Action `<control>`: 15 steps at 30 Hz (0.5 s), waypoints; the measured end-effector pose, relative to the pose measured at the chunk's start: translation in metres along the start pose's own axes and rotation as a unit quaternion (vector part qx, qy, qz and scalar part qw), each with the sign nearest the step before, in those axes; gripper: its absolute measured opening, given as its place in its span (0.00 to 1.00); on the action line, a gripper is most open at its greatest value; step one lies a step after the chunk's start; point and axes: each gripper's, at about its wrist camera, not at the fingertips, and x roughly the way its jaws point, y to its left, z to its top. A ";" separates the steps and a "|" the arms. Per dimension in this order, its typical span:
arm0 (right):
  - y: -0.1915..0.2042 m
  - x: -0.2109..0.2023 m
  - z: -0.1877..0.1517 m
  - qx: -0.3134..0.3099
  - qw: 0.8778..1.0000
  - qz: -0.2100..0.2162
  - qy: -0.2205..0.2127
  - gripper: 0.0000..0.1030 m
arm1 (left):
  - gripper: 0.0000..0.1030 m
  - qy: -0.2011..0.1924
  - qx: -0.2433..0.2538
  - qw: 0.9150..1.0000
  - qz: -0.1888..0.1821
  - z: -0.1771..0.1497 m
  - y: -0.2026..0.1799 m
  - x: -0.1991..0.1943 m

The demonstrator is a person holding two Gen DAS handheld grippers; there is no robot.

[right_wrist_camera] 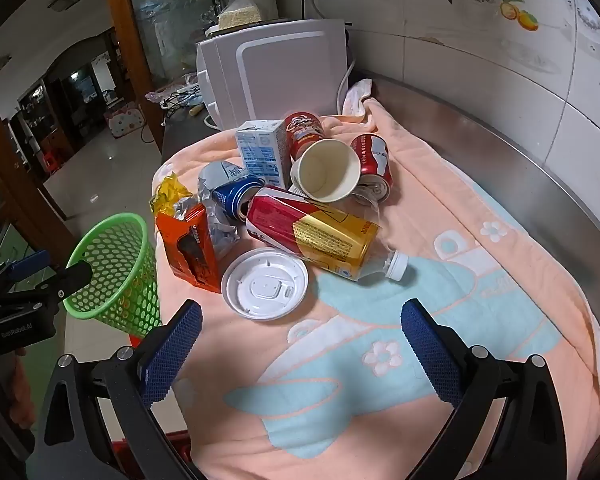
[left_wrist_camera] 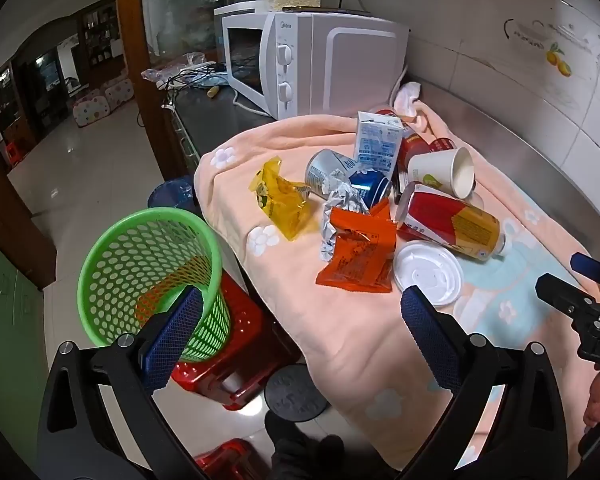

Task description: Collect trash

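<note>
Trash lies in a heap on a peach towel (left_wrist_camera: 352,332) (right_wrist_camera: 440,208): a yellow wrapper (left_wrist_camera: 280,200), an orange wrapper (left_wrist_camera: 360,256) (right_wrist_camera: 192,244), crumpled foil (left_wrist_camera: 340,208), a white lid (left_wrist_camera: 428,272) (right_wrist_camera: 266,284), a red-and-gold bottle (left_wrist_camera: 452,224) (right_wrist_camera: 316,228), a paper cup (left_wrist_camera: 444,170) (right_wrist_camera: 326,172), a milk carton (left_wrist_camera: 378,144) (right_wrist_camera: 262,152) and cans (right_wrist_camera: 374,164). A green mesh basket (left_wrist_camera: 152,280) (right_wrist_camera: 116,268) stands on a red stool left of the counter. My left gripper (left_wrist_camera: 300,320) is open and empty, between basket and heap. My right gripper (right_wrist_camera: 300,328) is open and empty, near the lid.
A white microwave (left_wrist_camera: 316,64) (right_wrist_camera: 276,68) stands behind the heap. A tiled wall (right_wrist_camera: 500,64) and steel counter (right_wrist_camera: 540,184) run along the right. A blue bin (left_wrist_camera: 172,196) and a round black object (left_wrist_camera: 296,392) sit on the floor.
</note>
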 end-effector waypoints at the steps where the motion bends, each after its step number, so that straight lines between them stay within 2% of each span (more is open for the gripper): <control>1: 0.000 0.000 0.000 0.000 1.000 0.000 -0.001 0.94 | 0.95 -0.001 0.000 1.000 0.002 0.000 0.000 0.000; 15: 0.001 -0.001 0.001 0.001 1.000 0.003 -0.003 0.94 | 0.95 0.005 -0.003 1.000 0.004 -0.003 0.001 0.003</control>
